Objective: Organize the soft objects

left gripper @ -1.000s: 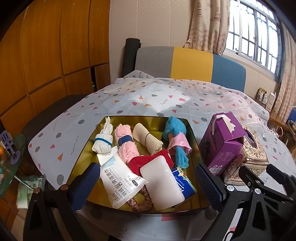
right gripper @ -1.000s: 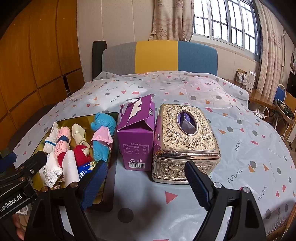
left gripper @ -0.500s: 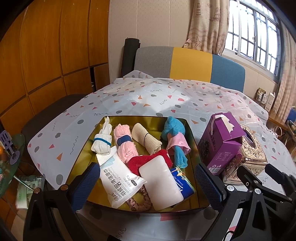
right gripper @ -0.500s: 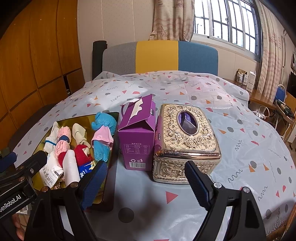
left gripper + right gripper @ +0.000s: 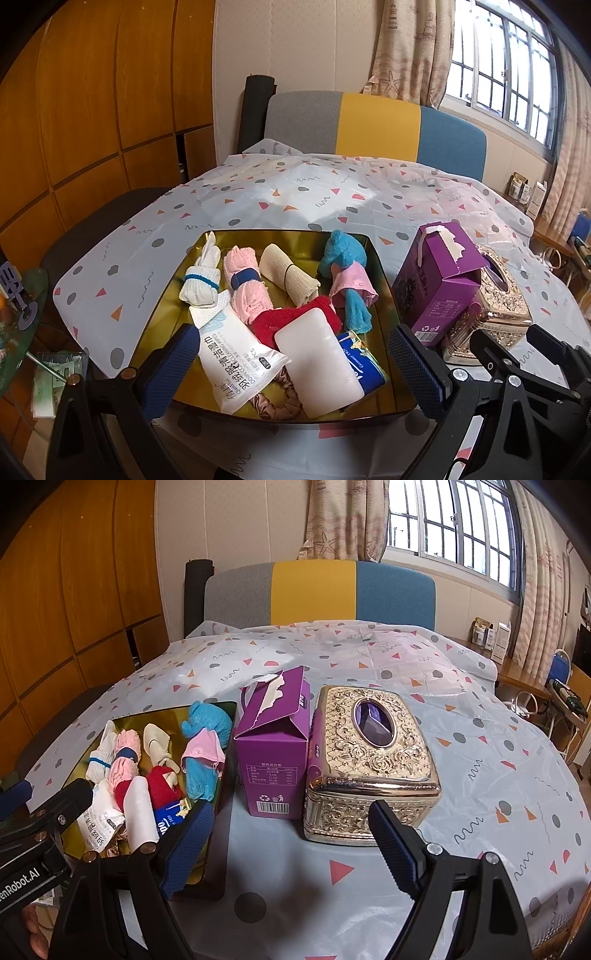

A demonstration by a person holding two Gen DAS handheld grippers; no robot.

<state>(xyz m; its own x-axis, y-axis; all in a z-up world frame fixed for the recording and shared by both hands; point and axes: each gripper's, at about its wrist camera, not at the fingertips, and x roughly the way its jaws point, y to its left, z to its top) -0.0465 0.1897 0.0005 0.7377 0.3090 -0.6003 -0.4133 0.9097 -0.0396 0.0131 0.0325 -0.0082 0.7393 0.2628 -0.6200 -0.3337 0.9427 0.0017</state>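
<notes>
Your left gripper point(image 5: 291, 363) hung wide open and empty over the near edge of the gold tray point(image 5: 168, 295), so it was the nearer tool to every soft thing in it. Straight ahead of its fingers lay the white pack point(image 5: 317, 360), its long axis running from the tray's near right corner back toward the middle, roughly in line with your reach. Closing across its short width looked the natural grip. Just left of it the printed wipes packet point(image 5: 236, 363) lay on a similar slant, and the two may have overlapped the red cloth point(image 5: 291, 321); the view did not settle which rested on which.

Your right gripper point(image 5: 291, 843) was equally spread and held nothing, aimed at the bare tablecloth point(image 5: 498, 746) before the purple box point(image 5: 273, 764) and the gold tissue box point(image 5: 369, 753), with the tray off to its left.
</notes>
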